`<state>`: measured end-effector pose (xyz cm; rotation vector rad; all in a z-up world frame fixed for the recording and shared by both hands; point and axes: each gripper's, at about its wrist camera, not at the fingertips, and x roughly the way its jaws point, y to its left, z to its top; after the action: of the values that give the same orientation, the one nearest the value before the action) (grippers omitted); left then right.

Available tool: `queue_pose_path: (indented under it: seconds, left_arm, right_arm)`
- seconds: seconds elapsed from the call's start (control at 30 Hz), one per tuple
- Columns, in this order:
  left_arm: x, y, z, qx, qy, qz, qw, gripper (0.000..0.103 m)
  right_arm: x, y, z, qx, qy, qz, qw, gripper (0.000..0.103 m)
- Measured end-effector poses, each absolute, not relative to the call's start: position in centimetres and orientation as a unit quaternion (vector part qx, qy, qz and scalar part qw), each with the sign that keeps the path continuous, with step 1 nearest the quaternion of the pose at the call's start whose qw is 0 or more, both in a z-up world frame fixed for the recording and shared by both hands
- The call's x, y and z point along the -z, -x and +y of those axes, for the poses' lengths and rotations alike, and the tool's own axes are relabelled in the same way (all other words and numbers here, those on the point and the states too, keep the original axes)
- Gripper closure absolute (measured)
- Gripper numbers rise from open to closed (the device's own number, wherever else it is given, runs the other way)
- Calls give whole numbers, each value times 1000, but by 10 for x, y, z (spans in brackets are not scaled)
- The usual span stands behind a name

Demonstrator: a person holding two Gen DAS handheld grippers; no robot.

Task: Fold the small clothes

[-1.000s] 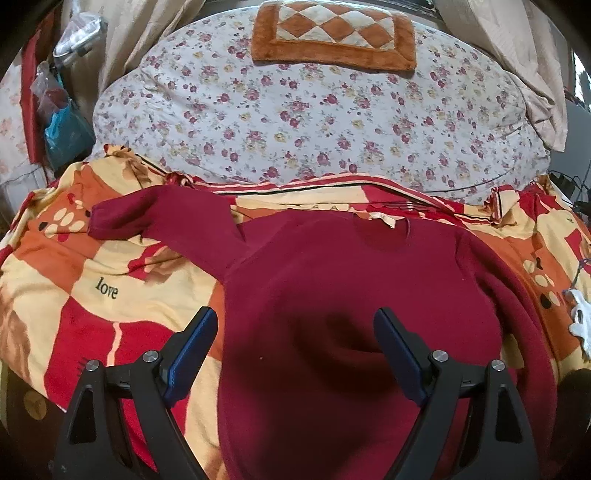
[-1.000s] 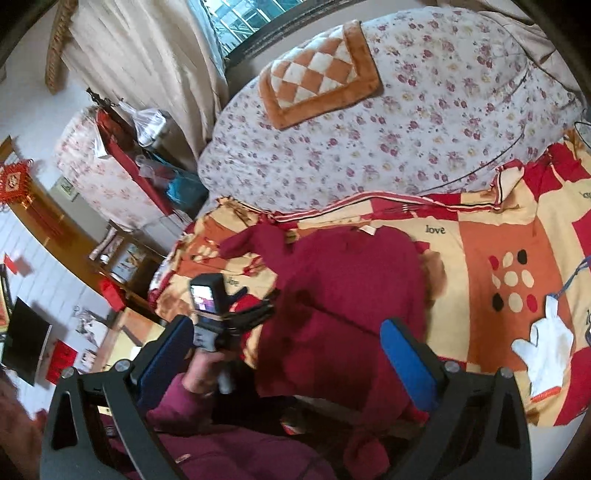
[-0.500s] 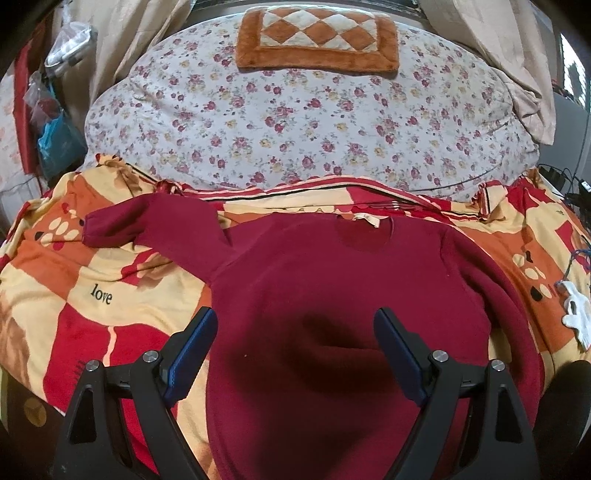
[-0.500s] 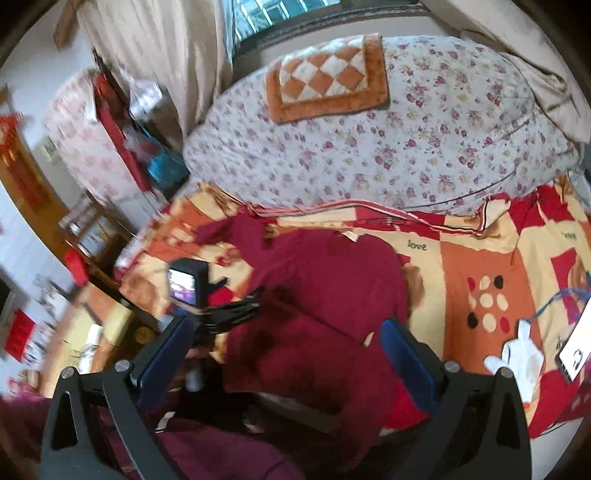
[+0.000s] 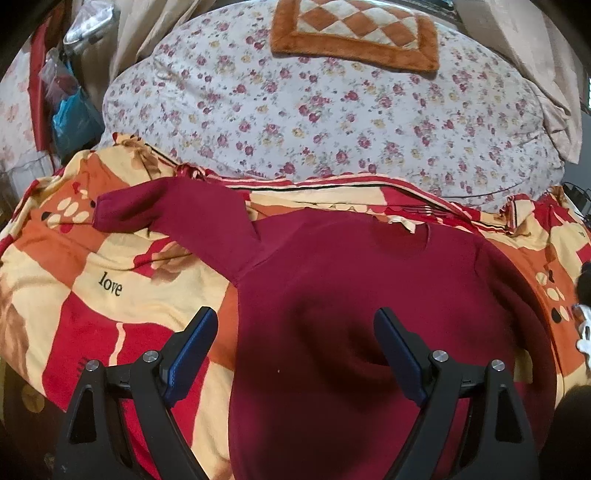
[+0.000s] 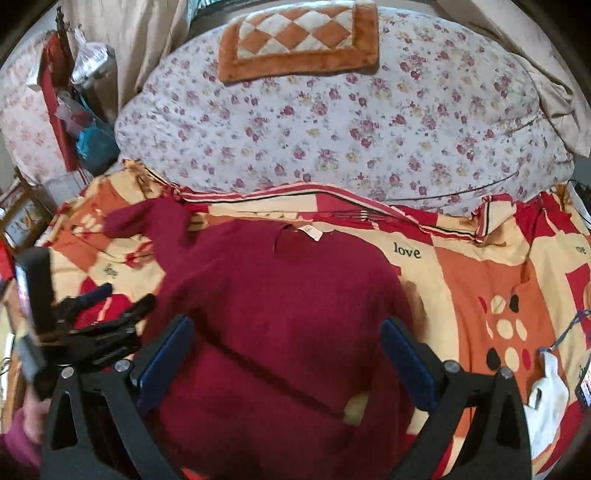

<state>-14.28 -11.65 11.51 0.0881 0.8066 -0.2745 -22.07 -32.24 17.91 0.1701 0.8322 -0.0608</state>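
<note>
**Dark red sweater spread on the bed, both grippers above it with fingers apart**

Left wrist view: the dark red knit sweater [image 5: 351, 295] lies flat on the red, orange and cream patterned blanket [image 5: 92, 288] covering the bed, neckline toward the far side. One sleeve [image 5: 177, 218] stretches out to the left over the blanket; the other runs down along the body on the right. The left gripper [image 5: 295, 350] hovers over the lower part of the sweater, its blue-padded fingers [image 5: 192, 350] wide apart with nothing between them. Beyond the blanket lies a white floral quilt [image 5: 332, 110] with an orange and cream checked cushion [image 5: 354, 33] on top.

Right wrist view: the right gripper [image 6: 288, 358] hangs over the sweater's [image 6: 277, 295] lower half, its fingers [image 6: 406, 362] spread and gripping nothing. The left gripper [image 6: 92, 321] appears at the left edge, blurred. A white object [image 6: 546, 395] lies on the blanket [image 6: 480, 277] at the right.
</note>
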Motion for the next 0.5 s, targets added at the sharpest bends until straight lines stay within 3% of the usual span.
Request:
queue_pose_path:
  seconds: [0.5]
  left_arm:
    - [-101,118,-119,124,-31,412,902,33]
  right_arm:
    - [-127,159,-325,75,-101,431,894,0]
